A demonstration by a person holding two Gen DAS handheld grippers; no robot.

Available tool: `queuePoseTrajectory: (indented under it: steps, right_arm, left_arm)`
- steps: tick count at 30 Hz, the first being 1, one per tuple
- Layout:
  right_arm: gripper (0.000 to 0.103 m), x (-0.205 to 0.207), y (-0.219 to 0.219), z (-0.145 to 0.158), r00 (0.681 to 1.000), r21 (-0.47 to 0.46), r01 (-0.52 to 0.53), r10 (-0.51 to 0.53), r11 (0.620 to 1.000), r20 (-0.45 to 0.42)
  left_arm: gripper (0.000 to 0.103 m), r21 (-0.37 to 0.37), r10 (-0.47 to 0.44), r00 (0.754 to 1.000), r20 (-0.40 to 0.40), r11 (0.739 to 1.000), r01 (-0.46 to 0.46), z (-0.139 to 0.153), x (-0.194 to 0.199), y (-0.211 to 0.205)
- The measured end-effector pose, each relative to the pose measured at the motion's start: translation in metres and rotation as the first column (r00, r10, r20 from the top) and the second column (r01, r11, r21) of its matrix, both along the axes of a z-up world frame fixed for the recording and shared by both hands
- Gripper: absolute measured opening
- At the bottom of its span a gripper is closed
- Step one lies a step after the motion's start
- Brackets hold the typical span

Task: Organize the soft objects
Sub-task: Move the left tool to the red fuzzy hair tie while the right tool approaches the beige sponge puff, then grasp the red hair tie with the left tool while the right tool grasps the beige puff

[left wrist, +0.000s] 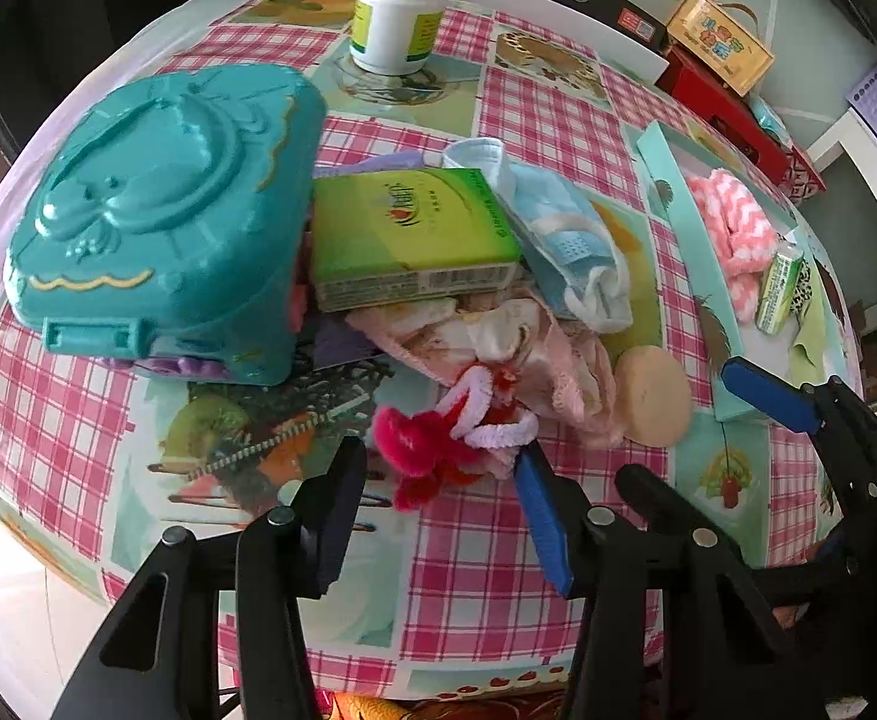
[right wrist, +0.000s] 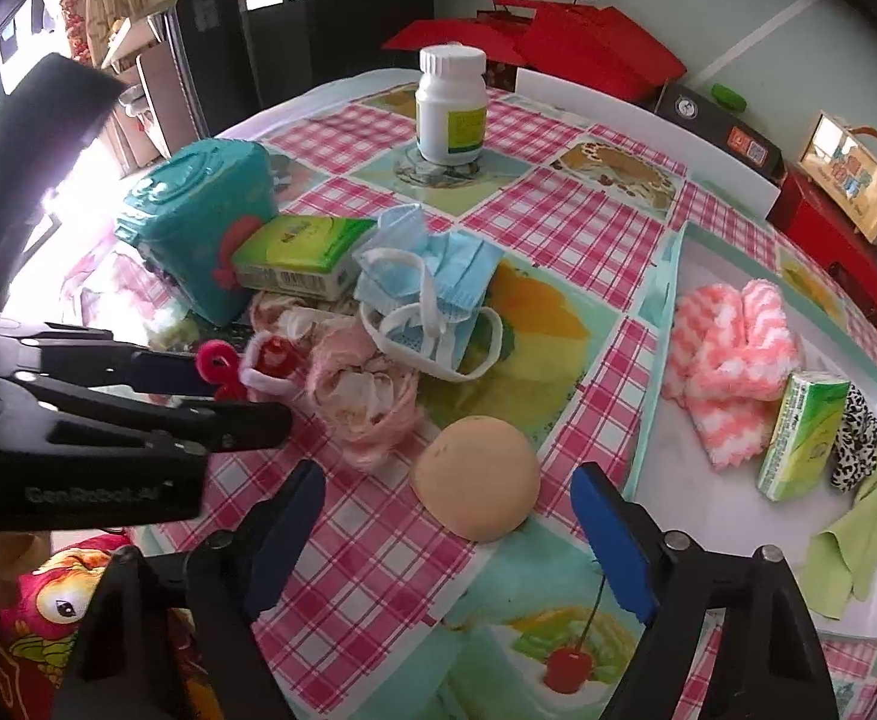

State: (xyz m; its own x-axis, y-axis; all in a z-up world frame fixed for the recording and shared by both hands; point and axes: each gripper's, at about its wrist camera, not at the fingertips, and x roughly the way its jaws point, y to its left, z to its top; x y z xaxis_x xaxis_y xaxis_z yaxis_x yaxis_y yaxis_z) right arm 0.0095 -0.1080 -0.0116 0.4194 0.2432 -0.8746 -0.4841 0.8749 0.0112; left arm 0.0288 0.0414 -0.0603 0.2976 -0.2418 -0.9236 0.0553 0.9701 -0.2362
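My left gripper (left wrist: 438, 480) is open, its fingers on either side of a red and pink fuzzy pipe-cleaner toy (left wrist: 438, 450), also seen in the right wrist view (right wrist: 246, 363). Behind it lie a pink frilly cloth (left wrist: 534, 354), blue face masks (left wrist: 564, 234) and a green tissue pack (left wrist: 408, 234). My right gripper (right wrist: 447, 516) is open around a tan round sponge (right wrist: 477, 474). A pale tray (right wrist: 678, 462) at the right holds a pink-white knit cloth (right wrist: 732, 360), a tissue pack (right wrist: 801, 435), a spotted cloth (right wrist: 855, 441) and a green cloth (right wrist: 858, 546).
A teal plastic case (left wrist: 162, 210) stands at the left of the pile. A white pill bottle (right wrist: 451, 105) stands at the back of the checked tablecloth (right wrist: 366, 540). Red and yellow boxes (right wrist: 840, 186) line the far right edge.
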Motion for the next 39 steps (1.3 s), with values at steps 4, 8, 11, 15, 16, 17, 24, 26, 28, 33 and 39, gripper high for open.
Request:
queuePoseTrajectory:
  steps: [4, 8, 11, 15, 16, 17, 24, 26, 28, 33, 39]
  right_arm:
    - [0.081, 0.008, -0.003, -0.008, 1.000, -0.008, 0.017, -0.018, 1.000, -0.026]
    - [0.076, 0.010, -0.003, -0.012, 0.999, -0.014, 0.026, -0.026, 1.000, -0.043]
    - [0.075, 0.013, -0.003, -0.015, 0.998, -0.016, 0.030, -0.031, 0.999, -0.054]
    - [0.069, 0.013, -0.001, -0.017, 0.997, -0.007, 0.019, -0.019, 1.000, -0.073]
    - [0.068, 0.012, -0.001, -0.018, 0.997, -0.004, 0.013, -0.013, 1.000, -0.077]
    - [0.068, 0.011, 0.000, -0.019, 0.997, -0.003, 0.007, -0.007, 1.000, -0.080]
    - [0.059, 0.012, 0.000, -0.022, 0.996, -0.009, 0.015, -0.016, 1.000, -0.086]
    - [0.056, 0.012, -0.002, -0.022, 0.996, -0.013, 0.023, -0.024, 1.000, -0.083]
    - [0.055, 0.012, -0.003, -0.021, 0.996, -0.014, 0.027, -0.029, 1.000, -0.082]
    - [0.055, 0.009, -0.002, -0.019, 0.997, -0.014, 0.025, -0.026, 1.000, -0.078]
    - [0.055, 0.006, -0.004, -0.013, 0.997, -0.008, 0.034, -0.035, 0.999, -0.069]
  left_arm:
    - [0.053, -0.007, 0.012, 1.000, -0.002, 1.000, -0.012, -0.001, 0.000, 0.005]
    - [0.052, -0.016, 0.018, 1.000, -0.002, 1.000, -0.018, -0.001, 0.000, 0.006]
    - [0.053, -0.021, 0.024, 1.000, -0.004, 0.999, -0.024, -0.001, -0.003, 0.011]
    - [0.052, -0.025, 0.035, 0.999, -0.005, 0.999, -0.035, 0.001, -0.004, 0.015]
    - [0.052, -0.026, 0.038, 0.999, -0.005, 0.999, -0.038, 0.000, -0.003, 0.016]
    - [0.052, -0.026, 0.040, 0.999, -0.005, 0.999, -0.040, 0.000, -0.003, 0.015]
    - [0.052, -0.022, 0.040, 0.999, -0.003, 0.999, -0.040, 0.000, -0.003, 0.015]
    - [0.048, -0.020, 0.039, 0.999, -0.003, 0.999, -0.039, 0.000, -0.002, 0.014]
    - [0.040, -0.028, 0.033, 0.999, -0.005, 0.999, -0.033, 0.000, -0.002, 0.013]
    - [0.032, -0.041, 0.019, 1.000, -0.002, 0.999, -0.019, 0.003, -0.004, 0.011]
    - [0.009, -0.042, 0.002, 1.000, 0.010, 0.999, -0.001, 0.010, -0.008, 0.009]
